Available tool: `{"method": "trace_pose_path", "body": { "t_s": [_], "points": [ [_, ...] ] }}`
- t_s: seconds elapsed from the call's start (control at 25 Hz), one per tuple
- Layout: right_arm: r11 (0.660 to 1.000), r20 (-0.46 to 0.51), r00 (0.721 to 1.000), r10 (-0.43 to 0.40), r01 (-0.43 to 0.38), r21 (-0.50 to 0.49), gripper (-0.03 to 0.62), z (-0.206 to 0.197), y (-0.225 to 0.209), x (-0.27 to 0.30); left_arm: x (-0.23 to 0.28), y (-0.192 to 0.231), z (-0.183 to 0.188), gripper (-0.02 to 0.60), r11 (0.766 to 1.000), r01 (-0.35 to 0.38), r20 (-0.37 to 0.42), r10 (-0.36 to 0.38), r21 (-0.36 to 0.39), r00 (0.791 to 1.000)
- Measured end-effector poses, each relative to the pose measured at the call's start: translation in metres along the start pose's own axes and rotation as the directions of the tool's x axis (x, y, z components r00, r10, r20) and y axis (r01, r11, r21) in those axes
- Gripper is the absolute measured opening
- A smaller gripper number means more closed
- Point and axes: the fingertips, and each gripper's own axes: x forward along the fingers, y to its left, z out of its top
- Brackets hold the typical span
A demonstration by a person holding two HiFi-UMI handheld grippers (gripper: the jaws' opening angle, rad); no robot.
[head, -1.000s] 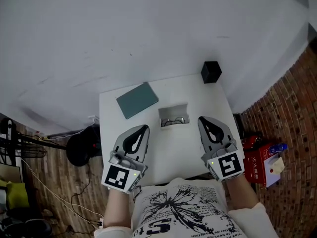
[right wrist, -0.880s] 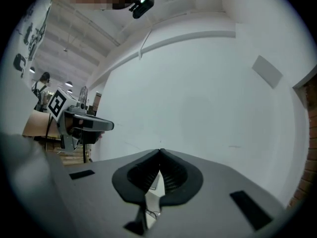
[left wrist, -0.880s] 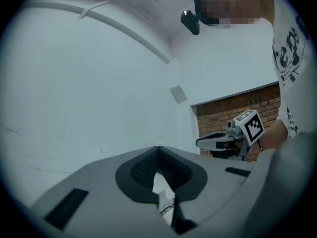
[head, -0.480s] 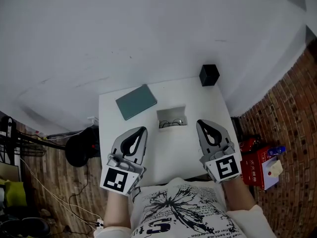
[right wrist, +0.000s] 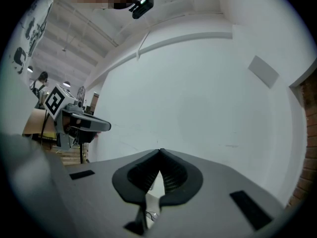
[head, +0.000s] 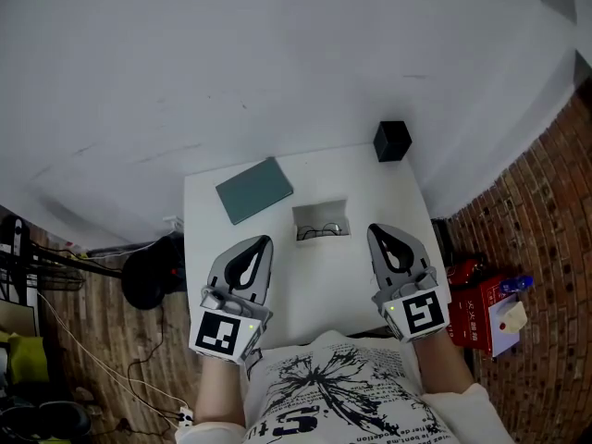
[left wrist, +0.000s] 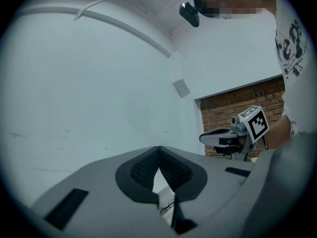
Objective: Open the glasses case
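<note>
Two grippers cover the near edge of the white table, and the person's printed shirt hides whatever lies below it. Both pairs of jaws are pressed together at the tips with nothing between them. The left gripper sits at 7 o'clock on the tabletop and the right gripper at 5 o'clock. The glasses case, a white box, sits near the middle between and just beyond the two tips, its top open and spectacles showing inside. From each gripper view only a sliver of it shows under the closed pads, so its shape there is hard to make out.

Behind the table rises a plain white wall. Brick shows at 3 o'clock and wooden flooring at 9 o'clock. A flat teal rectangle lies at 11 o'clock and a black cube at 1 o'clock, both well apart from the case. Off the table, a red box stands at 4 o'clock, and a black round object with cables at 8 o'clock.
</note>
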Motion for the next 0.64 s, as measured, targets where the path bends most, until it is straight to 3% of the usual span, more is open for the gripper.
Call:
{"method": "trace_pose_path", "body": {
  "t_s": [0.2, 0.36, 0.64],
  "points": [
    [1.0, 0.001, 1.0, 0.001, -0.001, -0.021, 0.011, -0.005, -0.002, 0.003, 0.005, 0.001, -0.004, 0.014, 1.0, -0.005, -0.016, 0.005, 0.0, 1.0],
    [1.0, 0.044, 0.999, -0.002, 0.001, 0.023, 0.011, 0.0, -0.005, 0.007, 0.008, 0.001, -0.008, 0.014, 1.0, -0.008, -0.024, 0.008, -0.003, 1.0],
    [0.999, -0.011, 1.0, 0.029, -0.029, 0.016, 0.011, -0.013, -0.007, 0.006, 0.015, -0.003, -0.011, 0.014, 1.0, 0.001, -0.037, -0.001, 0.002, 0.999]
  ]
}}
